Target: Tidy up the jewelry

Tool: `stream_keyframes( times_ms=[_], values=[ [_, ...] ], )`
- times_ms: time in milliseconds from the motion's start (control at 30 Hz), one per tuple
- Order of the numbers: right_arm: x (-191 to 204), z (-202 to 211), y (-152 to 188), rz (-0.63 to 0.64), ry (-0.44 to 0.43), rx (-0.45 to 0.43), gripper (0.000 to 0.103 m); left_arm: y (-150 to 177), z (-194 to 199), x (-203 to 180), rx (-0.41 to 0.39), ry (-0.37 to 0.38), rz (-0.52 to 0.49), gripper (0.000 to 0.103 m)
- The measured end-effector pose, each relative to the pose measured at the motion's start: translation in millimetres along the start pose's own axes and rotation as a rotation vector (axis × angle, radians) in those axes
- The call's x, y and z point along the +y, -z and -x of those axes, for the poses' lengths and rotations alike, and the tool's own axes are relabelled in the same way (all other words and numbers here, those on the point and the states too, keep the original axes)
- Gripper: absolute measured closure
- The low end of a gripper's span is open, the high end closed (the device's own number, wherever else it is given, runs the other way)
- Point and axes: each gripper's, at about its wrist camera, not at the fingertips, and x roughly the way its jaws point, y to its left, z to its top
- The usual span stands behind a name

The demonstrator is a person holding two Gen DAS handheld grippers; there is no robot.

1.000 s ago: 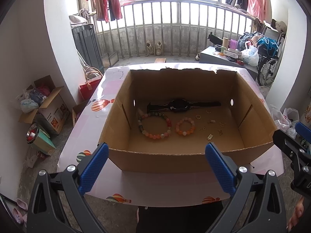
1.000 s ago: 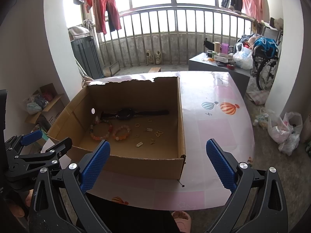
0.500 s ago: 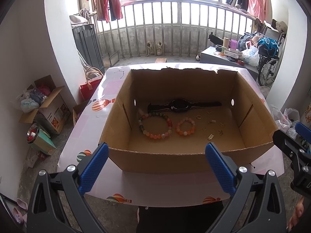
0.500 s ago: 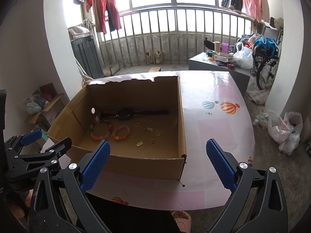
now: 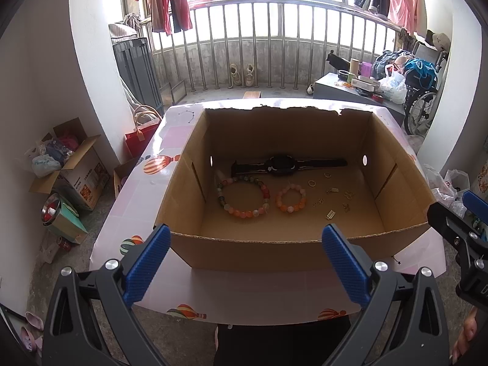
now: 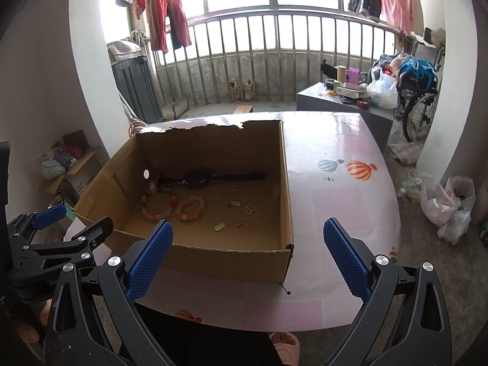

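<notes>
An open cardboard box (image 5: 262, 251) (image 6: 213, 259) sits on the pink balloon-print table (image 5: 143, 183) (image 6: 341, 189). Inside lie a black watch (image 5: 282, 164) (image 6: 198, 178), a large mixed-bead bracelet (image 5: 242, 196) (image 6: 158, 204), a smaller orange-pink bracelet (image 5: 291, 198) (image 6: 190, 207) and several small gold rings and earrings (image 5: 331, 195) (image 6: 235, 207). My left gripper (image 5: 245, 260) is open, held in front of the box's near wall. My right gripper (image 6: 247, 257) is open too, over the box's near right corner. Nothing is between either pair of fingers.
The right half of the table is bare in the right wrist view. Around the table on the floor stand cardboard boxes (image 5: 70, 164), a red bag (image 5: 138, 134) and plastic bags (image 6: 448, 201). A grey side table (image 6: 344, 100) and a wheelchair (image 6: 421, 103) stand behind.
</notes>
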Motion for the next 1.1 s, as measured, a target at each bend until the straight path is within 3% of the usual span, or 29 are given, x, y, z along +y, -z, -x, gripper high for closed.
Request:
stream_keyframes(
  times_ms=[833,967,1100],
  values=[
    [1.6,0.8,-0.8,0.0,0.0,0.0,0.008,-1.1,4.8,0.6,-0.008,-0.001,0.001,0.006],
    [0.3,4.1,-1.9,-0.022,-0.06,-0.008,0.008,-1.2,4.8,0.5,-0.007,0.0,0.001,0.006],
    [1.0,4.2,-1.9,-0.022,-0.047,-0.007,0.008,-1.5,6.3,0.4,-0.009,0.001,0.0,0.006]
  ],
)
